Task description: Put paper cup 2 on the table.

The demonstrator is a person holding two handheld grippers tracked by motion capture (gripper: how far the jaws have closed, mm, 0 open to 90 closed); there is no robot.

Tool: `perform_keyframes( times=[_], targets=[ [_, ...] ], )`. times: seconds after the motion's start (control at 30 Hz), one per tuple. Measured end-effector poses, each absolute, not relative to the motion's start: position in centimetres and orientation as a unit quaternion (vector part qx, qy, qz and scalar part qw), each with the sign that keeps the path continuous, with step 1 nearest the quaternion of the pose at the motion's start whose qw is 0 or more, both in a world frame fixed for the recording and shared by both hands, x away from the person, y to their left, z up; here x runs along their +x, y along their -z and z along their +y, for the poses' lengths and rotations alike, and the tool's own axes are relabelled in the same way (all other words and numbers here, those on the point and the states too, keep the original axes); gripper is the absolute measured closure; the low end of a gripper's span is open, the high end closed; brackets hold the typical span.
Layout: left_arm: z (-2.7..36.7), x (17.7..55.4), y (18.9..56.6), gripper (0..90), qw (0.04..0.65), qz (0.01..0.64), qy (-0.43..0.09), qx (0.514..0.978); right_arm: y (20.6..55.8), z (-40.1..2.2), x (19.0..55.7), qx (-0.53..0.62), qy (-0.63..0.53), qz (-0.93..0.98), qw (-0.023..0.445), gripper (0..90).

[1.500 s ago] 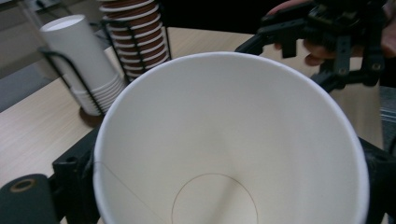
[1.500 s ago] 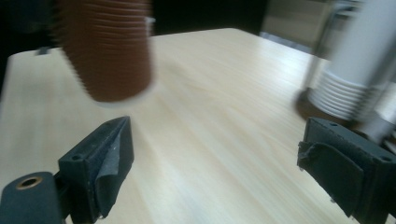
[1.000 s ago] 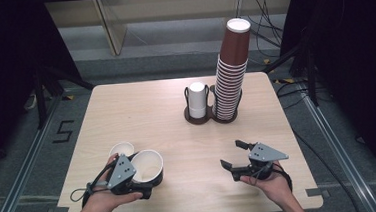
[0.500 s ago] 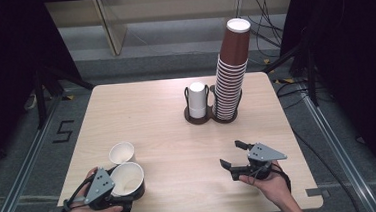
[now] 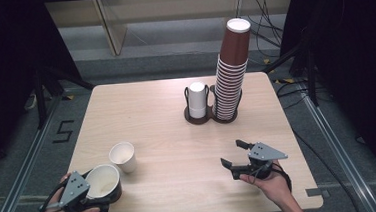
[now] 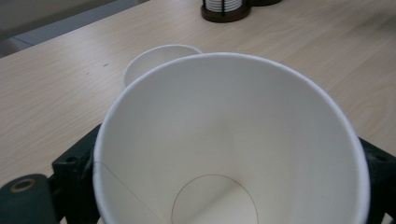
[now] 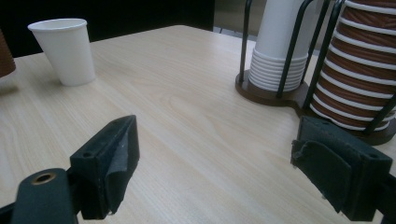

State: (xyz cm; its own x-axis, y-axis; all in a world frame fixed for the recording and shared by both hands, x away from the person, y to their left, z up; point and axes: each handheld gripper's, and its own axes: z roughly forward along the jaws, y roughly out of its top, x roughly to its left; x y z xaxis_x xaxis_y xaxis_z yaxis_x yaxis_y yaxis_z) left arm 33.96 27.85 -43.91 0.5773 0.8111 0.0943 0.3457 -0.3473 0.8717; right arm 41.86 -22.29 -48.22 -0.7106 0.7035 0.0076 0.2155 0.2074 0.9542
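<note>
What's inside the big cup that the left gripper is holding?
Nothing: the big cup is bare white inside, down to its round bottom. The table under it is covered.

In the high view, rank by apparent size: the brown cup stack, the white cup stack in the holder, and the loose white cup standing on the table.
1. Brown cup stack, clearly largest.
2. White cup stack and loose white cup look alike; the loose cup is nearer the camera, so unranked.

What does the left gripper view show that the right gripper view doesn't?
Left gripper view: the white inside of the held cup, clamped in the left gripper. Right gripper view: the right gripper, open with nothing between its fingers, and the brown cup stack. Both: the loose white cup, the white cup stack, the table.
</note>
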Motion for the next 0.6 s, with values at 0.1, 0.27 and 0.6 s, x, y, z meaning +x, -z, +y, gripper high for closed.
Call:
perform_keyframes(
  times=[0.1, 0.27, 0.6],
  targets=[
    [28.9, 34.9, 44.2, 9.0, 0.431, 0.391, -0.273, 0.766, 48.2, -22.4, 41.9, 0.309, -0.546, 0.748, 0.216, 15.2],
    [30.4, 36.8, 44.9, 9.0, 0.421, 0.42, -0.279, 0.754, 48.2, -22.4, 41.8, 0.312, -0.546, 0.749, 0.21, 15.3],
    [31.2, 40.2, 46.0, 8.6, 0.407, 0.445, -0.285, 0.745, 48.2, -22.4, 41.9, 0.31, -0.551, 0.747, 0.205, 15.2]
  ],
)
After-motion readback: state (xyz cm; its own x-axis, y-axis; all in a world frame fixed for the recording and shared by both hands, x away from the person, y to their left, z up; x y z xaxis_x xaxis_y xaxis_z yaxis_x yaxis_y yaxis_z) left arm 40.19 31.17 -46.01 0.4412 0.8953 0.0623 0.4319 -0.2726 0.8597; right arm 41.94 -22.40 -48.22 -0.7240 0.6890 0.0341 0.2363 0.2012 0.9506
